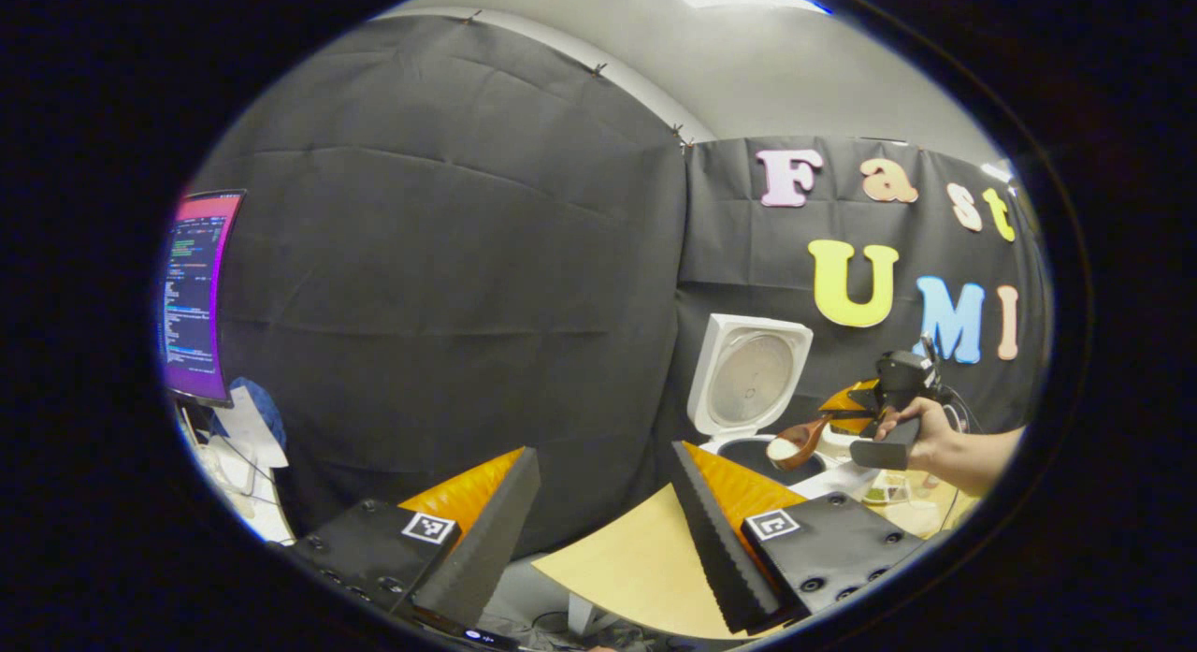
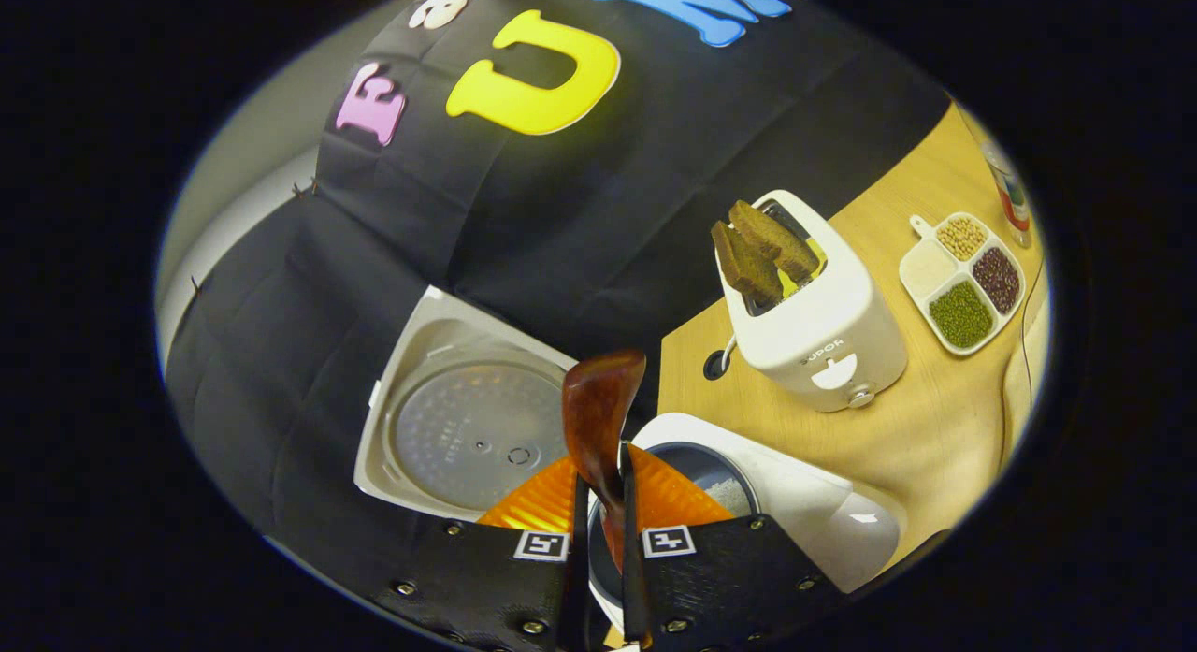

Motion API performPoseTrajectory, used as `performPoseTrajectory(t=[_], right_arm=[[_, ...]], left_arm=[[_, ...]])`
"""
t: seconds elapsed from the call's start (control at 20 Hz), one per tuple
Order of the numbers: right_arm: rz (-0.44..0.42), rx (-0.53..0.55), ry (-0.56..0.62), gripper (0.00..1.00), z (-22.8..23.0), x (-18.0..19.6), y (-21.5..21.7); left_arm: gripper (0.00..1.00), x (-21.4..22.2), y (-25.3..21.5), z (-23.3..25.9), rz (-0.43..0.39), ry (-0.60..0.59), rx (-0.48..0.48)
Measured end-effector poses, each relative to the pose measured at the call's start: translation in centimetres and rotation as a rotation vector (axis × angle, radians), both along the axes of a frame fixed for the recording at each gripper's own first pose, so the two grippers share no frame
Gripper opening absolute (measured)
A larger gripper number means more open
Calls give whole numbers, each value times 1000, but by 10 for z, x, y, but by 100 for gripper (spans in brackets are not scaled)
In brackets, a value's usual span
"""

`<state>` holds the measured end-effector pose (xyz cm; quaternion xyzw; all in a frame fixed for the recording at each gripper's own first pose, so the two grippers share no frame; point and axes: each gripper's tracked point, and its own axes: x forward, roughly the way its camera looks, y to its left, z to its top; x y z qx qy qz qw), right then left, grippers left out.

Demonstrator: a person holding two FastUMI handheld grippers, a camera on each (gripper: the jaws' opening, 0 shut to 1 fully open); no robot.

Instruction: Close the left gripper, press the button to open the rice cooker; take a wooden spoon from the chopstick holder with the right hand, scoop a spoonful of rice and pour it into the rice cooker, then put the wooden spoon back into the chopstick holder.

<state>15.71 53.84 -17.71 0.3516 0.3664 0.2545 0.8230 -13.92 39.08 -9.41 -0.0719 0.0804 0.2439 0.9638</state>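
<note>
The white rice cooker stands open, its lid upright against the wall. My left gripper is open and empty, low over the table's near edge and well left of the cooker. A hand holds my right gripper beside the cooker. It is shut on the handle of the wooden spoon, whose bowl carries white rice over the inner pot. In the right gripper view, my right gripper clamps the wooden spoon above the inner pot, next to the open lid.
A white toaster with dark bread slices stands behind the cooker. A divided dish of grains lies on the wooden table beyond it, near a bottle. A lit monitor is far left.
</note>
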Motion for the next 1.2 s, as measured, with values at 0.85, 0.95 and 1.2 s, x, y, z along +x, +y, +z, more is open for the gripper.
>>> performPoseTrajectory(t=[0.85,0.95,1.2], right_arm=[[385,-815,-921,14,32,-34,22],[387,-801,-893,14,28,-33,23],[278,-411,-505,14,36,-32,14]], left_arm=[[96,5,7,-18,21,9,-73],[97,9,5,-14,7,7,-74],[97,16,1,-4,-23,-7,-58]])
